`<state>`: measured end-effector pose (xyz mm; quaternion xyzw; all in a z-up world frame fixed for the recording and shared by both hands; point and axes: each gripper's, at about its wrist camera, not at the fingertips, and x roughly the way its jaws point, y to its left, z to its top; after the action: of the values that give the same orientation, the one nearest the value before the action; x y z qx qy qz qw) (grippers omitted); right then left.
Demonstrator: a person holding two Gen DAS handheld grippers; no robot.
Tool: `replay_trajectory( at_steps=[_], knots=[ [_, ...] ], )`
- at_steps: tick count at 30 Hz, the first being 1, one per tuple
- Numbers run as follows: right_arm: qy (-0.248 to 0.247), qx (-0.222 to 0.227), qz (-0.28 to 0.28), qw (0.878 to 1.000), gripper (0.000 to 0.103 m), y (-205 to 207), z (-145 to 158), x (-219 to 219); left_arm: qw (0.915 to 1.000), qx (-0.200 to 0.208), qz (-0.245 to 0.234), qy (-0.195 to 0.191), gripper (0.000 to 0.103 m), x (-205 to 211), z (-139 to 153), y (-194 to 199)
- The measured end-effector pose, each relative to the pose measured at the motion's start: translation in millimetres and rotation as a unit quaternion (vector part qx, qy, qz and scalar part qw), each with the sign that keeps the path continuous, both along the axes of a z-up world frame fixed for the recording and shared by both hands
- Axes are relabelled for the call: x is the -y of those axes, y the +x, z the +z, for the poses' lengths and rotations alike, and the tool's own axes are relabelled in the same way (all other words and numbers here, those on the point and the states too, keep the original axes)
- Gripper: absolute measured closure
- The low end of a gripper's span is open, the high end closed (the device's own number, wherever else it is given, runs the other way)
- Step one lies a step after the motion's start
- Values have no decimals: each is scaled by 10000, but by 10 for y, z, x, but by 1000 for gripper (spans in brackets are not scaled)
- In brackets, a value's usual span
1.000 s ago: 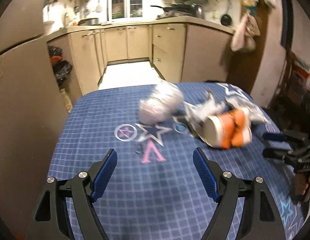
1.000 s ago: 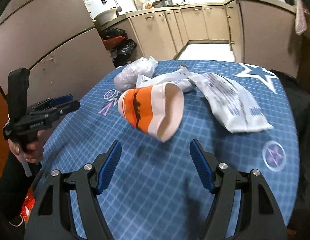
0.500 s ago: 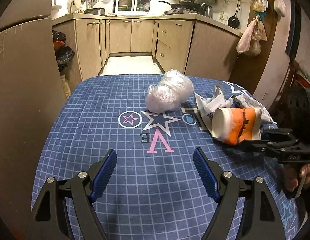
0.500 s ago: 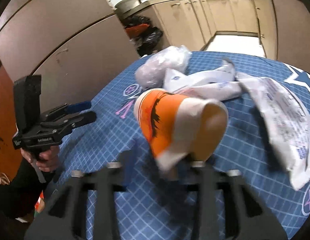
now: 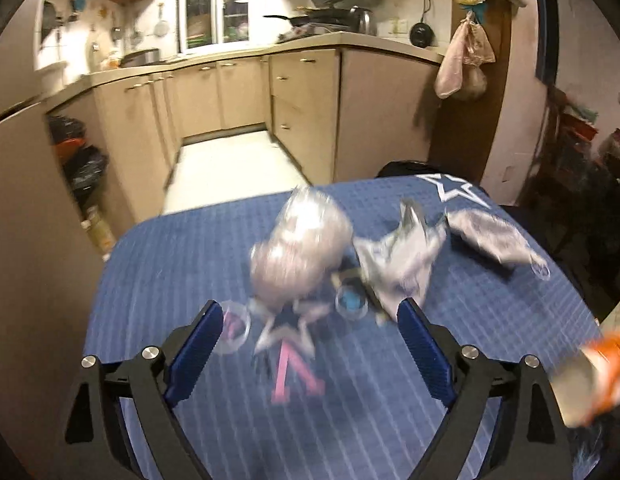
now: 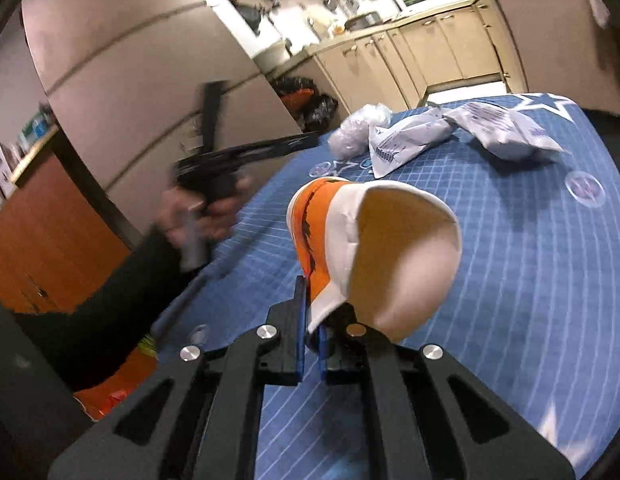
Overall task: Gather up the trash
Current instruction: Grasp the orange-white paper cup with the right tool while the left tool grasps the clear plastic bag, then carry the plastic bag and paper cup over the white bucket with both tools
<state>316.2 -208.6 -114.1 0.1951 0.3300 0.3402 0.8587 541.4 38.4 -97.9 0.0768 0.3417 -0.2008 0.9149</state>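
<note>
The surface point(image 5: 181, 264), covered in a blue checked cloth with stars, carries most of the trash, so the collecting looks barely begun. No bin or bag to receive it shows near the surface; dark bags point(image 6: 310, 100) sit on the kitchen floor by the cabinets, but whether they are the destination I cannot tell.

Largest of what is left are the two crumpled white wrappers: one point(image 6: 506, 128) near the far edge of the surface and another point(image 6: 406, 140) lying just beside it, their ends close or touching. Next to the second wrapper sits a ball of clear plastic film point(image 5: 301, 252), blurred in the left view, touching or nearly touching the wrapper. All three lie untouched.

One piece is in hand. The orange and white paper cup point(image 6: 370, 256) is lifted clear of the cloth, tipped on its side with its mouth toward the camera, and the right tool point(image 6: 310, 344) is pressed together on its rim, pinching the cup wall between the pads.

The left tool point(image 5: 310, 344) points at the film ball with its jaws spreading wider and nothing between them; the ball lies just ahead of the fingertips. My reading is that it is the next item to be taken, leaving the wrappers after that.
</note>
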Motion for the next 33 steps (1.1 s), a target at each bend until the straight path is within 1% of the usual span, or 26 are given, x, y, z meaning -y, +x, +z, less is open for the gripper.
replay_trajectory(
  at_steps=[3, 6, 7, 9, 10, 11, 12, 13, 14, 16, 17, 21, 23, 26, 28, 31, 33],
  knots=[
    [190, -27, -122, 9997, 99, -178, 31, 117, 10000, -23, -25, 32, 14, 147, -28, 362],
    [209, -94, -231, 9995, 99, -256, 34, 159, 9999, -78, -59, -131, 11, 273, -45, 620],
    [229, -113, -246, 9994, 99, -303, 24, 172, 9999, -81, -52, -128, 9, 316, -66, 693],
    [232, -180, -292, 9991, 99, -345, -16, 198, 9998, -113, 122, 65, 9, 397, -158, 855],
    [241, -214, -299, 9990, 99, -369, -35, 204, 9995, -224, 194, 142, 11, 419, -221, 937],
    [246, -267, -328, 9988, 99, -386, -68, 203, 9986, -427, 220, 210, 23, 438, -301, 1004],
    [240, -300, -350, 9986, 99, -415, -86, 211, 9971, -651, 232, 309, 31, 467, -399, 1060],
    [237, -334, -370, 9985, 99, -421, -113, 215, 9969, -645, 252, 385, 35, 483, -441, 1050],
    [228, -357, -400, 9983, 99, -424, -134, 216, 9979, -473, 184, 401, 43, 496, -433, 983],
    [180, -371, -475, 9980, 99, -428, -152, 220, 9988, -378, 68, 305, 46, 481, -385, 890],
    [179, -380, -508, 9978, 99, -410, -153, 225, 9991, -315, 81, 285, 47, 470, -353, 842],
    [114, -284, -645, 9974, 99, -457, -135, 269, 9996, 163, 159, 143, 47, 349, -88, 488],
    [42, -237, -699, 9973, 99, -542, -131, 326, 9988, 395, 213, 182, 47, 253, 58, 257],
    [-65, -207, -801, 9965, 99, -580, -122, 314, 9983, 485, 282, 172, 48, 181, 214, -25],
    [-164, -165, -864, 9960, 99, -616, -103, 280, 9975, 533, 400, 238, 48, 159, 289, -326],
    [-315, -116, -941, 9950, 99, -638, -80, 233, 9965, 616, 457, 344, 48, 139, 290, -758],
    [-374, -85, -996, 9943, 99, -695, -64, 229, 9964, 559, 510, 393, 48, 119, 252, -1068]
  ],
)
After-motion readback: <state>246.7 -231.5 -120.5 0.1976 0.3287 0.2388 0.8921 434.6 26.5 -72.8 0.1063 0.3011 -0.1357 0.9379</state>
